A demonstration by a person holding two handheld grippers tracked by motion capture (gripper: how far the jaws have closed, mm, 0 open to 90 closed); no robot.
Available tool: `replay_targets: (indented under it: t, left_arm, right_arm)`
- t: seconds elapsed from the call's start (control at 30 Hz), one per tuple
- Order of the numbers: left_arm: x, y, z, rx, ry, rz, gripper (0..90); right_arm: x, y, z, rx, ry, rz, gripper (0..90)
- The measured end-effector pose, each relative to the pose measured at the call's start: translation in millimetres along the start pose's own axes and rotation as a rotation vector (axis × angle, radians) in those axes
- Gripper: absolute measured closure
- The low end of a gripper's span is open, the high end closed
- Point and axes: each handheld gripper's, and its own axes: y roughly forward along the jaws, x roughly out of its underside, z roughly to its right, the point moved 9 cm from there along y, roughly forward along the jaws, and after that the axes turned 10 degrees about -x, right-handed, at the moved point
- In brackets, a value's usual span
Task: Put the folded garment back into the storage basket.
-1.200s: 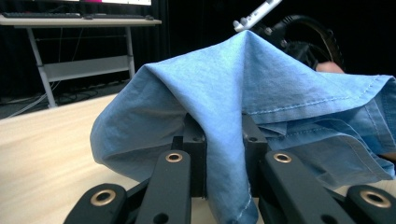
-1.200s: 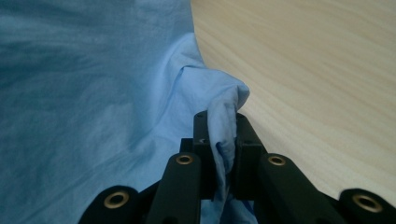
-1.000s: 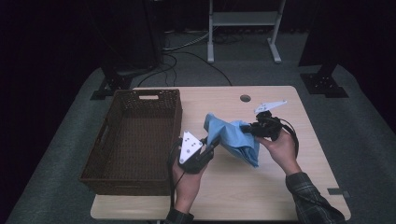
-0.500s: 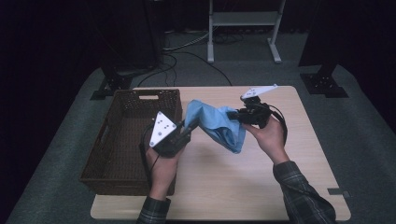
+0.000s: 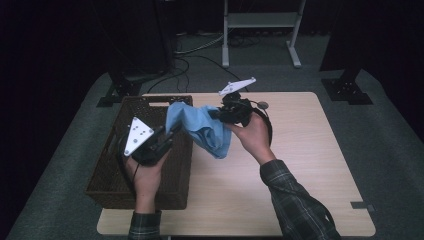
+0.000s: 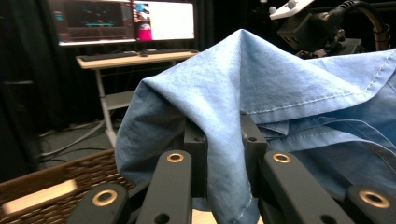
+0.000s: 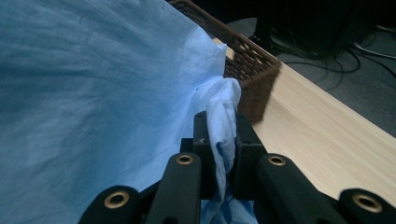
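Both sets of fingers were clenched on the blue cloth [image 5: 202, 129]: the left gripper [image 5: 172, 134] gripped one edge over the basket [image 5: 107, 172], the right gripper [image 5: 216, 114] gripped another above the bench [image 5: 300, 165].

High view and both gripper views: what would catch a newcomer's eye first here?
The blue cloth, bright against the dark room, hangs in the air between the left gripper and the right gripper, each shut on a bunched part of it. Its left end reaches over the rim of the brown wicker basket at the left side of the wooden table.
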Motion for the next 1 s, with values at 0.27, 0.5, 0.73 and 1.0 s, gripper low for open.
replay_targets:
  t: [0.27,0.5,0.73,1.0]
  left_arm:
    - [3.9,-19.1,-38.8,-0.036,0.013,0.009,78.7]
    - [13.6,-34.4,-73.7,-0.096,-0.006,0.006,78.6]
    - [31.2,-44.7,-103.0,-0.139,-0.02,-0.017,78.6]
    - [49.4,-58.9,-132.4,-0.182,-0.06,-0.031,78.5]
  right_arm:
    - [-25.2,34.4,-19.9,-0.037,-0.038,0.015,83.8]
    - [-38.9,66.5,-35.0,-0.073,-0.049,0.037,83.8]
    - [-41.6,102.2,-44.8,-0.109,-0.055,0.046,83.7]
    - [-38.8,132.5,-53.3,-0.152,-0.051,0.056,83.7]
